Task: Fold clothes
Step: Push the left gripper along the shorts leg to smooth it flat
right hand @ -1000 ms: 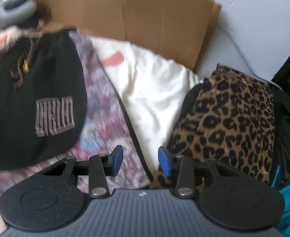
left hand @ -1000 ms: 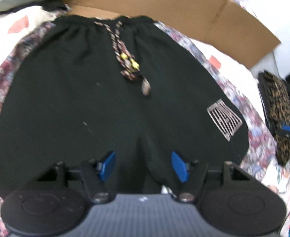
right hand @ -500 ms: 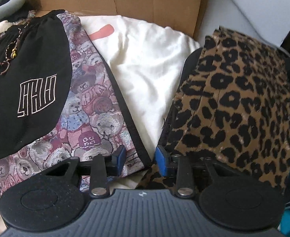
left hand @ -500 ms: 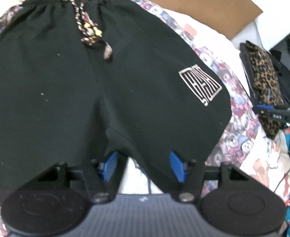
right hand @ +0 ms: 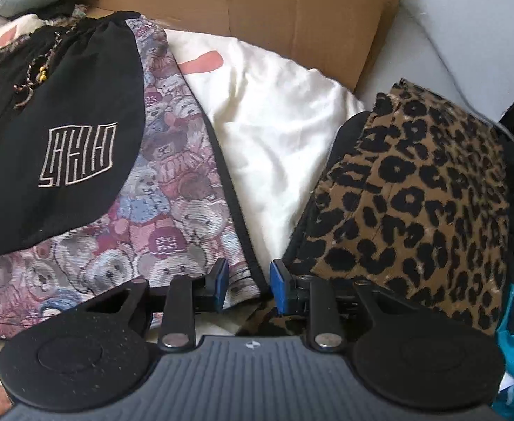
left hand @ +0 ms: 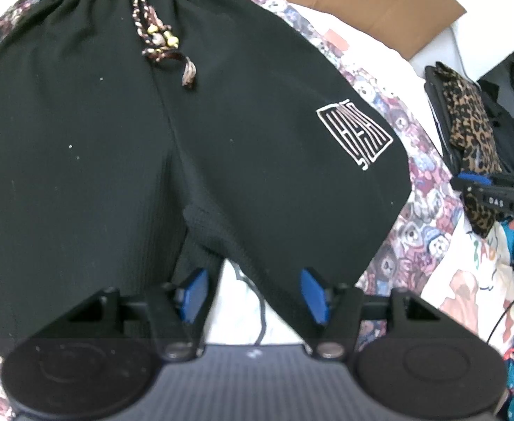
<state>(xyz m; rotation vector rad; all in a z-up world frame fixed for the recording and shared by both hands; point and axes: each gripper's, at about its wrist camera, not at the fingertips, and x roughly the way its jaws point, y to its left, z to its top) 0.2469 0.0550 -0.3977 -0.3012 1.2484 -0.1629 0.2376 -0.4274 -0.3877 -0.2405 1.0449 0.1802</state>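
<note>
Black knit shorts (left hand: 173,147) are lying spread flat, waistband at twelve o'clock and leg hems at six in the left wrist view, presumably laid out so that a fold can start from a hem. Its braided drawstring (left hand: 159,42) is trailing down the front and a white logo (left hand: 355,133) is sitting toward three o'clock. Left gripper (left hand: 253,296) is hovering at six o'clock with its jaws standing fairly wide, straddling the crotch gap, the pads (left hand: 194,294) just over the inner hems and pinching nothing. Open room is lying at three o'clock, over the bear-print blanket (left hand: 418,217), where the right gripper (left hand: 495,196) is showing by the leopard-print garment (left hand: 474,140). In the right wrist view, the shorts (right hand: 46,133) are lying at ten o'clock, well apart from the right gripper (right hand: 248,286), whose jaws have just been closing and are now standing narrow around the blanket's dark-bound corner (right hand: 246,273), not visibly pressing it. Cream sheet (right hand: 274,133) at twelve o'clock is giving clear room; the leopard-print pile at three o'clock and the cardboard box (right hand: 257,10) behind are crowding the far edges.
</note>
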